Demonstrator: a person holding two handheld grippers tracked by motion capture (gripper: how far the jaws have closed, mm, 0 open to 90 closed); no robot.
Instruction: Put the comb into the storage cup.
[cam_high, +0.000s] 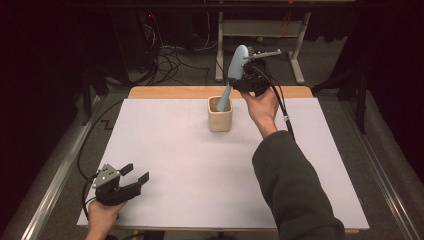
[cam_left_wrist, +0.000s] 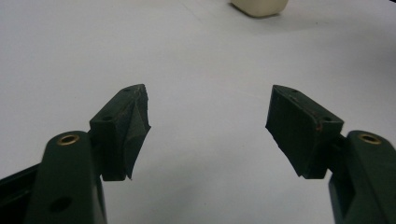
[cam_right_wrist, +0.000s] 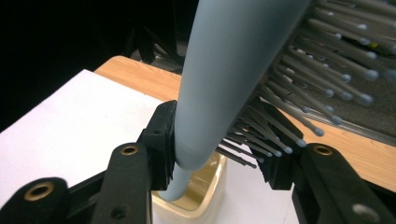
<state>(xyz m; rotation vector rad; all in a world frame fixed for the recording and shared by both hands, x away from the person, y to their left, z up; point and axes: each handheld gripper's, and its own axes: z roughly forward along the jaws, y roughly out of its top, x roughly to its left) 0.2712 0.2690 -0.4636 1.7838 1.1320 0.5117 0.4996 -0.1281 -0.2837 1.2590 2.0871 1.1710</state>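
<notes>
A pale blue hairbrush (cam_high: 235, 72) stands tilted with its handle down inside a cream square cup (cam_high: 220, 120) near the table's far middle. My right gripper (cam_high: 246, 75) is shut on the brush head, above and just right of the cup. In the right gripper view the blue brush (cam_right_wrist: 224, 79) sits between the jaws, bristles against the right one, with the cup (cam_right_wrist: 205, 205) below. My left gripper (cam_high: 134, 174) rests open at the front left of the table, nothing between its fingers (cam_left_wrist: 133, 126). The cup's base (cam_left_wrist: 259, 7) shows far off in the left gripper view.
A white sheet (cam_high: 175, 165) covers most of the wooden table (cam_high: 170, 92). Cables and metal table legs (cam_high: 219, 50) lie on the dark floor beyond the far edge. Metal rails run along both sides.
</notes>
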